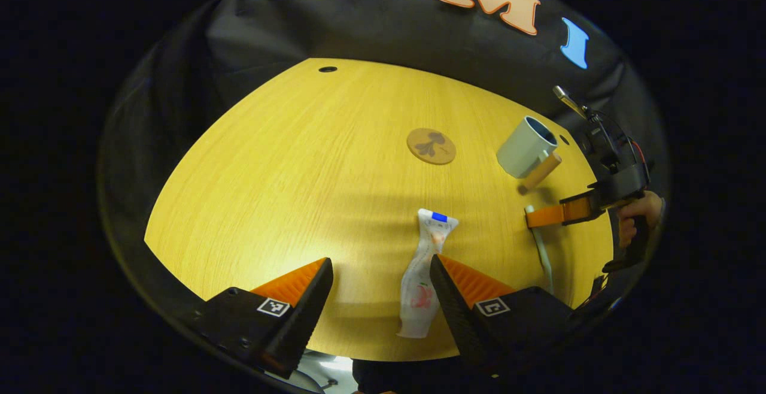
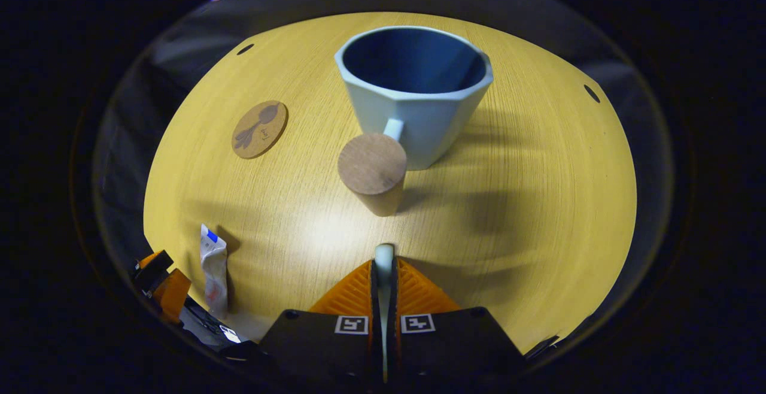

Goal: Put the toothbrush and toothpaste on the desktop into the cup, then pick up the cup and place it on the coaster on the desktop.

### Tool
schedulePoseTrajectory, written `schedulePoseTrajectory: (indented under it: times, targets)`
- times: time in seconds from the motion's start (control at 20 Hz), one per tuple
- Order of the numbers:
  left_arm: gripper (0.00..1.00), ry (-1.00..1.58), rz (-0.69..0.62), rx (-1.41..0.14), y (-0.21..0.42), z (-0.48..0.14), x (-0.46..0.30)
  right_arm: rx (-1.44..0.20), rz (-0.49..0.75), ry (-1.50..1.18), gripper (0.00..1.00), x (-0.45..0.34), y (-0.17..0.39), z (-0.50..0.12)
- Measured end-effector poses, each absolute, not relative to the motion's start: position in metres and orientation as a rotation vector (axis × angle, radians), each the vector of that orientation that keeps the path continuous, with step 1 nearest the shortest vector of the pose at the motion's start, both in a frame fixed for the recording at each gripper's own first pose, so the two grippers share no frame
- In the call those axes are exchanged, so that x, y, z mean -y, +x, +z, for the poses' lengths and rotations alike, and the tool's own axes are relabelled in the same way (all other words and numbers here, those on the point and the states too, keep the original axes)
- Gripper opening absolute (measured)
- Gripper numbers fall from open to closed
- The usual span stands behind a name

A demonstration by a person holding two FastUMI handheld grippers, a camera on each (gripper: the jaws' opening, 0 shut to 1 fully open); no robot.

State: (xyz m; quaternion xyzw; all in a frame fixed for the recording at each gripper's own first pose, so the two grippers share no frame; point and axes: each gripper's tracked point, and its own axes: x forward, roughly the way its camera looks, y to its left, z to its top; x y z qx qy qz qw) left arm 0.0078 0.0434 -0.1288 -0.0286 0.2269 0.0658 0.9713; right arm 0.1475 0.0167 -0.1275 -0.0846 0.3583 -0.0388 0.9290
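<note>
Your right gripper (image 2: 383, 271) is closed on the toothbrush (image 2: 383, 257), both fingers pressing its thin handle, low over the desktop (image 2: 538, 202). The cup (image 2: 413, 91) stands upright just ahead, its wooden handle (image 2: 372, 169) pointing toward you. Your left gripper (image 1: 380, 283) is wide open and holds nothing; the toothpaste (image 1: 422, 274) lies flat just beside its right finger. The coaster (image 1: 431, 145) lies bare, apart from the cup.

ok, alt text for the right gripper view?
The right gripper is shut on the toothbrush, just short of the empty blue cup with its wooden handle. The coaster and toothpaste lie left on the desktop.
</note>
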Motion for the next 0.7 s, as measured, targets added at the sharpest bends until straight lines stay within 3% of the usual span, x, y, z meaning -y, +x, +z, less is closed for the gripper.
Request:
schedulePoseTrajectory:
  times: [0.6, 0.7]
  targets:
    - [0.94, -0.002, -0.005, -0.672, 0.048, -0.144, 0.007, -0.583, -0.045, -0.098, 0.06, -0.005, 0.106, -0.083]
    - [0.85, -0.001, -0.006, -0.713, 0.053, -0.147, 0.006, -0.561, -0.045, -0.087, 0.06, 0.0, 0.097, -0.076]
